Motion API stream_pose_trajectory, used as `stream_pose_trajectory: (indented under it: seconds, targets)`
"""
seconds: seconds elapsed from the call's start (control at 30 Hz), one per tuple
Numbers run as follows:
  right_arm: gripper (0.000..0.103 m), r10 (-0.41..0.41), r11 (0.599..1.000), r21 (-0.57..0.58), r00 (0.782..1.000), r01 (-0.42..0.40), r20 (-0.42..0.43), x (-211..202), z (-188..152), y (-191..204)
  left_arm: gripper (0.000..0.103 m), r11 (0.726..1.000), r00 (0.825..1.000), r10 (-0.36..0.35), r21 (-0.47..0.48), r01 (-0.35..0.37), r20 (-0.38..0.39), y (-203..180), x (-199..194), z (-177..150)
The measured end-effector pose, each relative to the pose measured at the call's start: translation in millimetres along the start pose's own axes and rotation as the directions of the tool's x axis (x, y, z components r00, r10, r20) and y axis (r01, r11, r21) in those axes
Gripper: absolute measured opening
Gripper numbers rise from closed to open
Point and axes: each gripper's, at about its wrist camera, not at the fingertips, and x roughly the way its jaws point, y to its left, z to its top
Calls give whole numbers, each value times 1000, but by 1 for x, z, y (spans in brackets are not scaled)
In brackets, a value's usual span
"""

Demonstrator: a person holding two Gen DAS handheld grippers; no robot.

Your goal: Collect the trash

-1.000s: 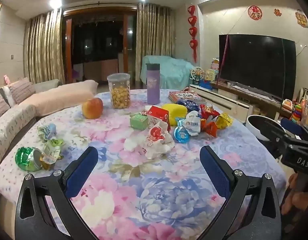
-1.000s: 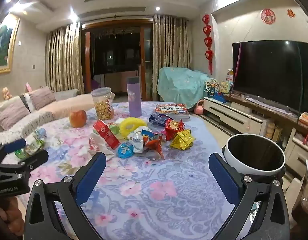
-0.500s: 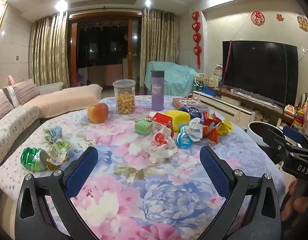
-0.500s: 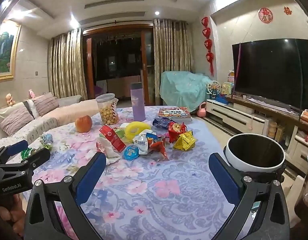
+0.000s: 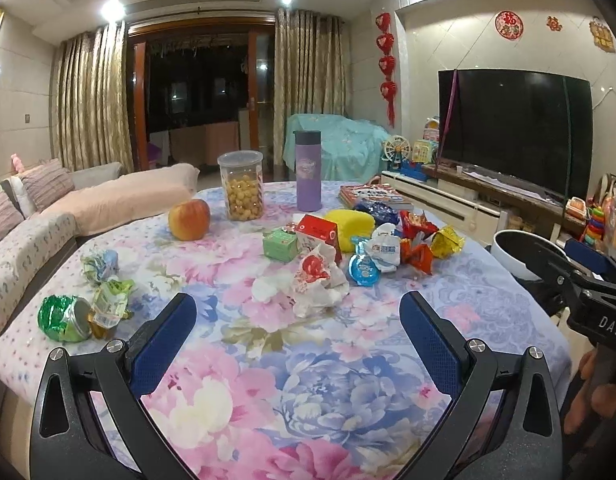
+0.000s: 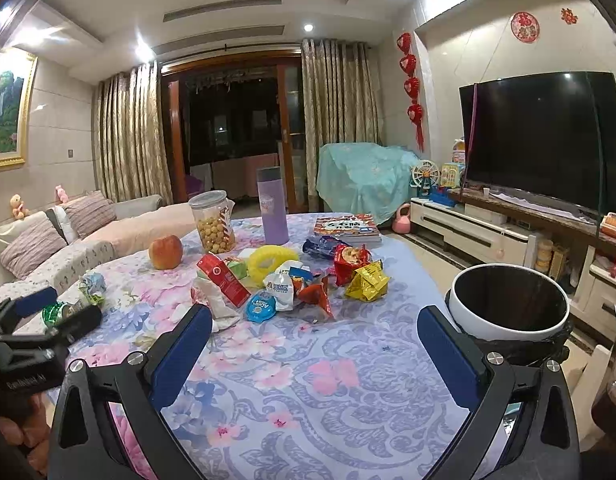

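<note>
A pile of trash lies mid-table: a crumpled white wrapper, a red carton, a small green box, a blue foil lid, red and gold snack bags. More wrappers and a crushed green can lie at the table's left edge. A white bin with a black liner stands off the table's right side. My left gripper is open and empty above the near cloth. My right gripper is open and empty, with the bin just to its right.
On the flowered tablecloth stand an apple, a jar of snack balls, a purple flask, a yellow ring and a book. A sofa is on the left, a TV cabinet on the right.
Both views have tilted up slightly, so the table items sit lower in frame. Both grippers stay open and nothing on the table has moved.
</note>
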Motion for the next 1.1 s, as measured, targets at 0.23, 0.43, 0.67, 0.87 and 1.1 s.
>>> stream_pose_trajectory:
  seconds: [0.23, 0.43, 0.67, 0.87, 1.1]
  targets:
    - [103, -3, 1000, 0, 1000, 3, 6, -3, 0, 1, 103, 1000, 1000, 9, -5, -9, 27, 2, -5, 2]
    - [103, -2, 1000, 1, 1000, 2, 12, -4, 1, 1, 103, 1000, 999, 14, -12, -14, 36, 3, -6, 3]
    - [103, 1, 1000, 1, 1000, -1, 18, -5, 1, 1, 103, 1000, 999, 14, -15, -13, 46, 4, -9, 5]
    - [103, 0, 1000, 8, 1000, 0, 18, -6, 2, 0, 103, 1000, 999, 15, -16, -14, 49, 5, -9, 5]
    - [103, 2, 1000, 8, 1000, -2, 18, -6, 2, 0, 103, 1000, 999, 15, -16, -15, 49, 5, -10, 5]
